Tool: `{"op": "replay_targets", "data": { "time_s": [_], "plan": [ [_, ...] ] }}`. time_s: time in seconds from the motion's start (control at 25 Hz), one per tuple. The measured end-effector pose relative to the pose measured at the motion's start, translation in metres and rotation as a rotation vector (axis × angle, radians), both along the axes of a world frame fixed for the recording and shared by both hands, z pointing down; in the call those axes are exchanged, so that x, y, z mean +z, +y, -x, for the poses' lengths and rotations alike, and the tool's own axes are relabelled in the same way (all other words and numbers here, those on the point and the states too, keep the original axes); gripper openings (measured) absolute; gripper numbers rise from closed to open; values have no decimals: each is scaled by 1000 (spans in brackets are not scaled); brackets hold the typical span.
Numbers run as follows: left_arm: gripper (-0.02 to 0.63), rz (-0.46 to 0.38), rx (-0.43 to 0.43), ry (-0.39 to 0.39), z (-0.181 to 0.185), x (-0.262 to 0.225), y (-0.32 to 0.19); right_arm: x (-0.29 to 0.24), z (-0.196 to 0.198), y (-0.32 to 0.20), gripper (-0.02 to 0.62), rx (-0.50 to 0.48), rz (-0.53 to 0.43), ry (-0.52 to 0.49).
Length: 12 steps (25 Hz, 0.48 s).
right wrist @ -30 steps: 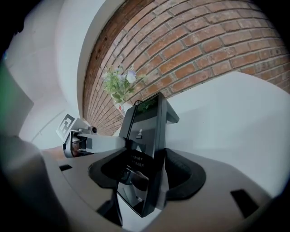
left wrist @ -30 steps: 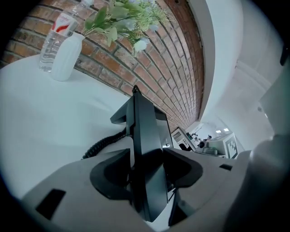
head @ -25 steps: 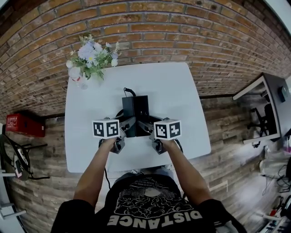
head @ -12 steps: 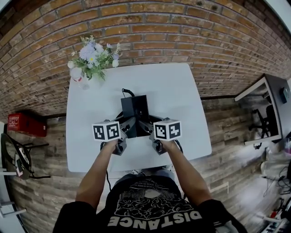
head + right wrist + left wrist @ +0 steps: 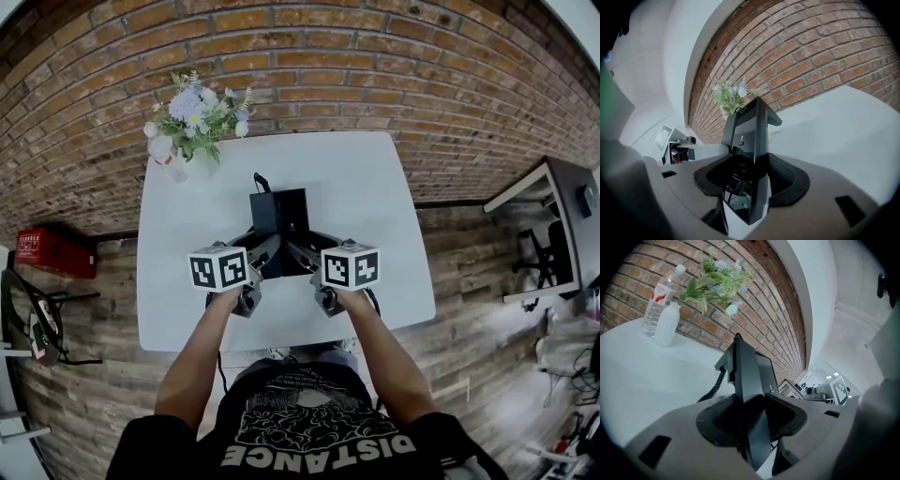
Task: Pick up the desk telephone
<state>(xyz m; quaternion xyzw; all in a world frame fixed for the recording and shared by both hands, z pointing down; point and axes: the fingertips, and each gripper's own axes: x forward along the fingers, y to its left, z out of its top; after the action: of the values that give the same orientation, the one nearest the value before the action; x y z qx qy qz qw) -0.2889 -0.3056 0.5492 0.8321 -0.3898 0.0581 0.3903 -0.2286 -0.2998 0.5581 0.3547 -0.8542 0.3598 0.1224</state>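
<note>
The black desk telephone (image 5: 279,214) hangs slightly above the white table (image 5: 375,187), held from both sides. My left gripper (image 5: 265,251) is clamped on its left edge, and the pads press the thin black edge (image 5: 747,376) between them in the left gripper view (image 5: 750,416). My right gripper (image 5: 298,253) grips the right edge; its jaws are closing tighter, with the phone's side (image 5: 750,126) pinched between the pads (image 5: 751,180). A coiled cord (image 5: 712,390) trails off the phone toward the table.
A white vase of flowers (image 5: 192,117) stands at the table's far left corner beside a clear water bottle (image 5: 658,301). A brick wall (image 5: 375,66) backs the table. The phone's cable (image 5: 262,180) leads from its back.
Both grippers have risen a little with the telephone between them, so the phone sits higher off the table than a second ago.
</note>
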Motion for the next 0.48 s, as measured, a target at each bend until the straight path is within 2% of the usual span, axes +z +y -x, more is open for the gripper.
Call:
{"op": "replay_targets", "data": {
  "time_s": [0.48],
  "plan": [
    [183, -167, -6, 8, -4, -78, -13, -78, -1, -14, 224, 8, -171, -22]
  ]
}}
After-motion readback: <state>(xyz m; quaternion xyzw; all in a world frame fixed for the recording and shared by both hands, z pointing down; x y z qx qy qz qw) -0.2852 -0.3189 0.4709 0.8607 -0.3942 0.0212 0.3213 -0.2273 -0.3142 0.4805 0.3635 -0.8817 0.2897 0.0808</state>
